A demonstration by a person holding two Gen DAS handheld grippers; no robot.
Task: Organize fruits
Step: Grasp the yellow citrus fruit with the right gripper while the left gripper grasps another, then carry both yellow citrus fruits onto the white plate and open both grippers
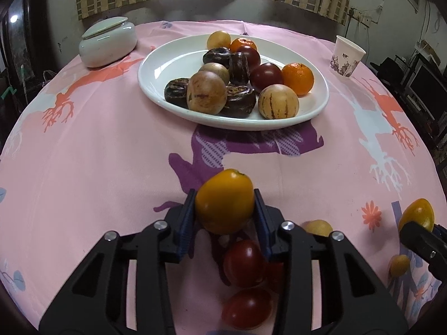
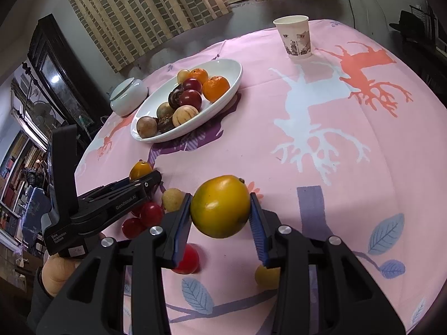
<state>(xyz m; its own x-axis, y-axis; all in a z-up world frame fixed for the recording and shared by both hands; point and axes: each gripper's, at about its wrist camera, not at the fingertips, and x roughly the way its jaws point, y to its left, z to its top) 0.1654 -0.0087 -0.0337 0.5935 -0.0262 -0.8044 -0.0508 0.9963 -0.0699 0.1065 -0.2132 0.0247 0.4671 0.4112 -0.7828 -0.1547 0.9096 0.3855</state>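
Between each gripper's ribbed blue pads (image 1: pixel 187 217), a smooth yellow-orange fruit (image 1: pixel 225 201).

Glossy ceramic plate (image 1: pixel 156 89); matt printed tablecloth (image 1: pixel 97 153); paper cup (image 1: pixel 346 55).

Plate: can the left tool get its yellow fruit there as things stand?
Probably yes. The left tool is shut on the yellow fruit, and only bare cloth lies before the plate, whose left side has room.

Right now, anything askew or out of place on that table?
The lid on the white jar sits tilted, not seated. Loose red fruits still lie on the cloth, off the plate. No spills.
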